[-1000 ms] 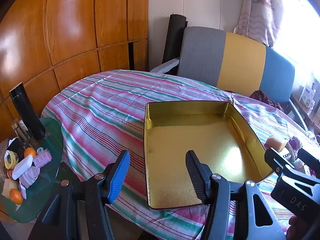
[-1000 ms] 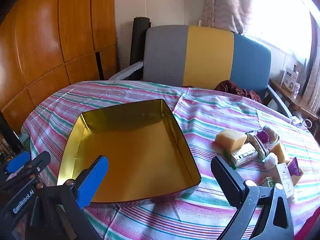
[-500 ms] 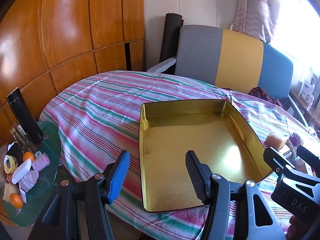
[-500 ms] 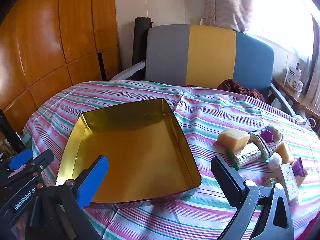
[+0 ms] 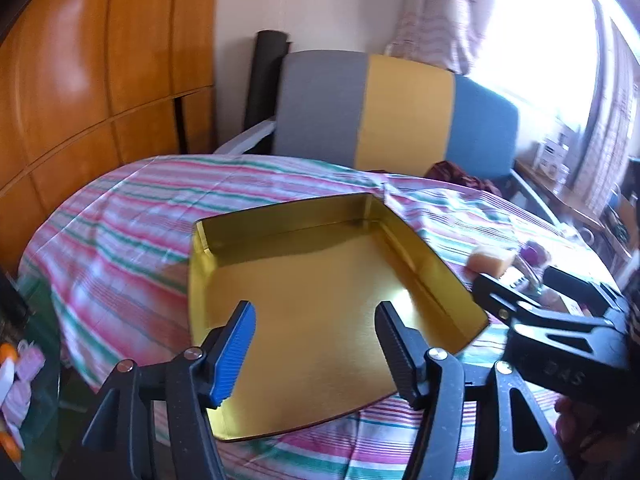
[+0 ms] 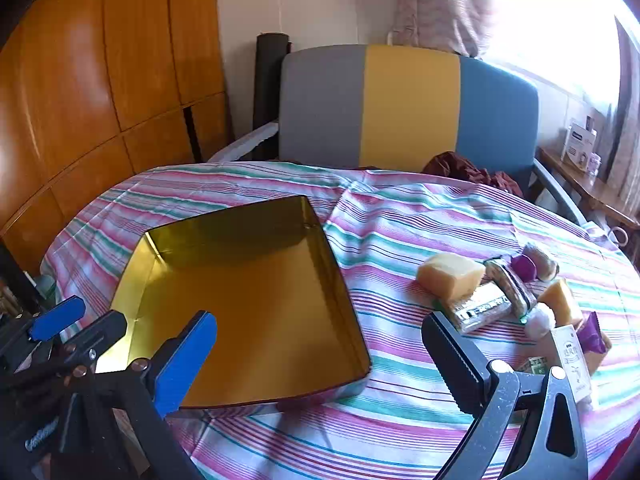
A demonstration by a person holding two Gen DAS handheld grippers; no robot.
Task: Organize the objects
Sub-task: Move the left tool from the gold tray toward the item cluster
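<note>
Here, both tongs, left tongs and right tongs, gape empty; the yellow sponge block looks light and squashy, best pinched across its flat sides.

Both wrist views over tray

I'm working in a lived-in home room: a desk under a striped cloth, an upholstered chair in grey, yellow and blue, wood-panelled cupboards, and a patterned curtain beside a bright window.
</note>
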